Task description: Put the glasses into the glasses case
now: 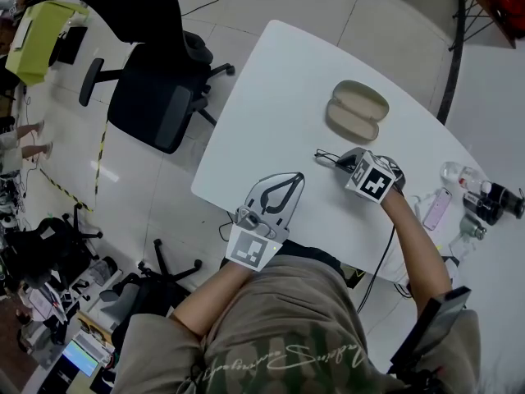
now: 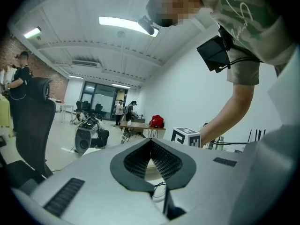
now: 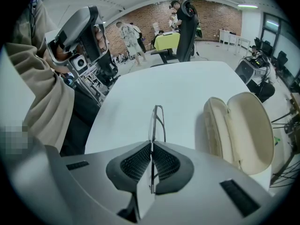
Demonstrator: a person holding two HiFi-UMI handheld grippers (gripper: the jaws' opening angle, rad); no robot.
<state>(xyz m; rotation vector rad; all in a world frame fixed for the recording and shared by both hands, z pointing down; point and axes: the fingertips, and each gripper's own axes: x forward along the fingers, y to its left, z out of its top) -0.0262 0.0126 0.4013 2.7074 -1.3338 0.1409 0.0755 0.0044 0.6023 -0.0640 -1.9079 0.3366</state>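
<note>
The beige glasses case (image 1: pixel 357 109) lies open on the white table (image 1: pixel 271 97), lid folded back; in the right gripper view the case (image 3: pixel 239 125) sits to the right of my jaws. My right gripper (image 1: pixel 339 162) is just short of the case, shut on the thin dark-framed glasses (image 1: pixel 325 155). The glasses (image 3: pixel 158 121) stick out edge-on past the right gripper (image 3: pixel 151 146), low over the table. My left gripper (image 1: pixel 293 179) rests near the table's front edge, shut with nothing in it. In its own view the left gripper (image 2: pixel 151 142) has its pads meeting at the tip.
A phone (image 1: pixel 436 208) and some bottles (image 1: pixel 486 197) lie at the table's right end. A black office chair (image 1: pixel 156 97) stands on the floor left of the table. People and desks are far off in the room.
</note>
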